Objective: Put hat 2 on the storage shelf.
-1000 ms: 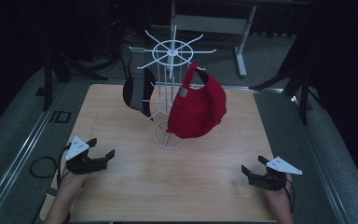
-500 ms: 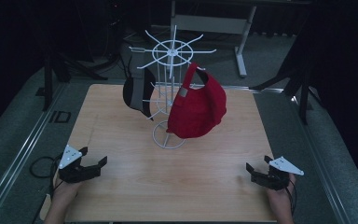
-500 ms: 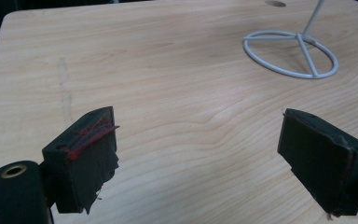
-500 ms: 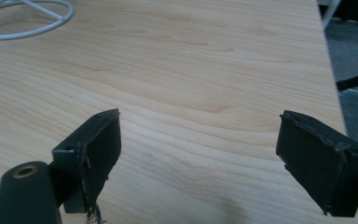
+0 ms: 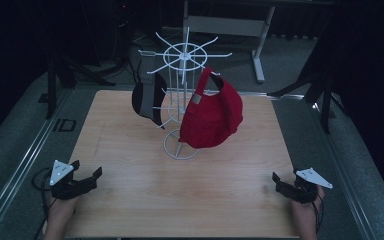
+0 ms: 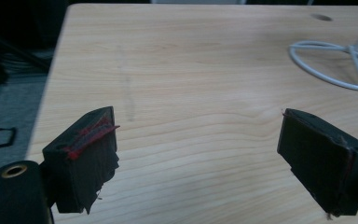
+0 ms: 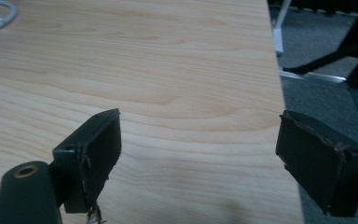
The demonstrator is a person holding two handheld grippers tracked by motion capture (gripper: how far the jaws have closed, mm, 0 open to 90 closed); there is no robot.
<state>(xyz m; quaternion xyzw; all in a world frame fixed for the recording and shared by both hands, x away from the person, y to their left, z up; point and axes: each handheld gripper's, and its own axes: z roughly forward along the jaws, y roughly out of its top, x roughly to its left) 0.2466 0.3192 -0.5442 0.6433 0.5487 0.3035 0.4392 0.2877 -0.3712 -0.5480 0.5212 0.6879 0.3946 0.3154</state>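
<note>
A white wire rack point(image 5: 182, 100) stands at the middle of the wooden table point(image 5: 240, 200). A red cap point(image 5: 212, 115) hangs on its right side and a black cap point(image 5: 147, 97) on its left. My left gripper point(image 5: 87, 169) rests low at the table's near left corner, open, with nothing between its jaws. In the left gripper view the left gripper point(image 6: 198, 119) faces bare wood, with the rack's ring base point(image 6: 335, 65) far off at the upper right. My right gripper point(image 5: 285, 177) is open and holds nothing at the near right edge; in its own view the right gripper point(image 7: 198, 116) straddles the table's right edge.
Grey carpet floor point(image 5: 25, 135) surrounds the table, with a metal rail along the left side. Dark stand legs point(image 5: 325, 100) rise at the right, and a desk frame point(image 5: 230, 25) stands behind the table. Both caps hang above the tabletop.
My left gripper has drawn back toward the near left corner of the table and sunk a little. The right gripper has hardly moved. The caps and rack are unchanged.
</note>
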